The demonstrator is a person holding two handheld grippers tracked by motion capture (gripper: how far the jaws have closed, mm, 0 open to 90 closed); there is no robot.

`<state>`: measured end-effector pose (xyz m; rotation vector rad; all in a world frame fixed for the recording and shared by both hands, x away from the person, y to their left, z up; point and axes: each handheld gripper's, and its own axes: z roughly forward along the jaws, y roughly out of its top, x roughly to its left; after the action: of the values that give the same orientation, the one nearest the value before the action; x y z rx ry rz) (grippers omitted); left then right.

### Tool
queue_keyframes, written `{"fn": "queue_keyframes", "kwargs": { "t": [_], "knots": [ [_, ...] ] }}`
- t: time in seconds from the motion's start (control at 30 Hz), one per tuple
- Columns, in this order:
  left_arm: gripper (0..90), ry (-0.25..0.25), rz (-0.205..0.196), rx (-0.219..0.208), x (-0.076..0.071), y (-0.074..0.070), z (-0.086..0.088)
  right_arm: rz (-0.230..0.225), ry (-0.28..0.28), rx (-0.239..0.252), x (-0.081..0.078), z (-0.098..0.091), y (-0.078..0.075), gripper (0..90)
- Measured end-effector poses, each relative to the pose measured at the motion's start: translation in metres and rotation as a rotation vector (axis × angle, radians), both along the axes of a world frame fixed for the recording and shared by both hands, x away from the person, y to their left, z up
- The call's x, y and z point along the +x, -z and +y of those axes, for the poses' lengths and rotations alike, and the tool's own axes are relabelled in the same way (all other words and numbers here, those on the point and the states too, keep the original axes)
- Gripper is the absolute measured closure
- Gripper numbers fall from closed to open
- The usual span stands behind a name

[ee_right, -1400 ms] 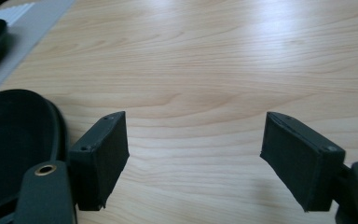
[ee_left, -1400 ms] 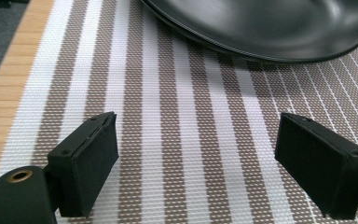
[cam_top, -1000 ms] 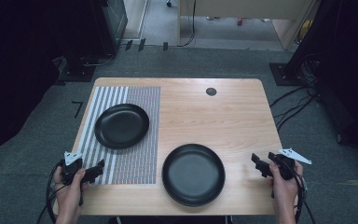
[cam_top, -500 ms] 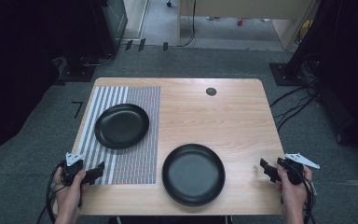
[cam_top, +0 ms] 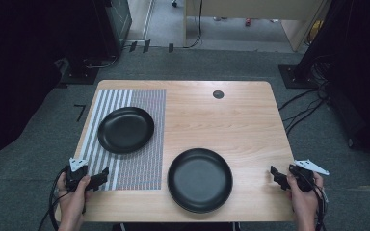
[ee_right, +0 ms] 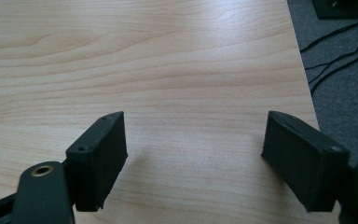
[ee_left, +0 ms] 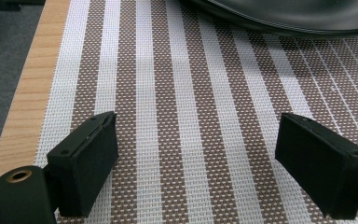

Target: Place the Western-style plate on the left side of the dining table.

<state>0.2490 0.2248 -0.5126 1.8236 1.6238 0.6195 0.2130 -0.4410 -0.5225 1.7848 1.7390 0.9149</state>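
Two black round plates on the light wooden table (cam_top: 250, 120), neither held. Left to right:

Left gripper (cam_top: 96, 180) sits at the near-left corner over the brown-and-white striped woven placemat (cam_top: 139, 159), jaws spread wide, nothing between them. The left gripper view has the mat weave under the jaws and the rim of the smaller black plate (cam_top: 125, 129) just ahead at the top edge. That plate rests on the mat, far half.

Risk there: the rim is low and the mat is loose. A jaw pushed in flat could catch the weave and drag mat plus plate instead of getting under the rim.

Larger black round plate (cam_top: 200, 179) lies on bare wood, near-centre, close to the near edge, just beside the mat. Risk: a sideways nudge on smooth wood could slide it toward that edge; a one-sided pinch on a shallow glossy rim may slip.

Right gripper (cam_top: 278, 177) is at the near-right edge, jaws released and empty, well apart from the larger plate; its own view has bare wood, the table edge and floor cables.

Versus the earlier frames: right gripper has pulled back toward the person and lower in the high view. Left gripper barely shifted. Plates and mat unmoved.
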Motion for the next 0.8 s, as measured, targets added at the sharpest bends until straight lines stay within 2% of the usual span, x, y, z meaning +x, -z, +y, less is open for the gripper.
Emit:
{"fn": "queue_keyframes", "kwargs": {
  "t": [0.1,0.23,0.27,0.8],
  "knots": [
    [12.8,-0.003,-0.005,0.008,0.0,0.001,-0.001,-0.005,-0.016,-0.028,0.0,0.003,0.002,16.4],
    [12.8,-0.002,-0.008,0.037,-0.001,0.002,-0.004,0.013,-0.032,-0.099,0.002,0.01,0.003,13.6],
    [12.7,0.001,-0.01,0.049,-0.001,0.002,-0.005,0.015,-0.032,-0.103,0.002,0.01,0.003,13.3],
    [9.9,0.018,-0.036,0.05,-0.003,0.005,-0.004,0.017,-0.034,-0.104,0.002,0.011,0.003,12.2]
  ]
}}
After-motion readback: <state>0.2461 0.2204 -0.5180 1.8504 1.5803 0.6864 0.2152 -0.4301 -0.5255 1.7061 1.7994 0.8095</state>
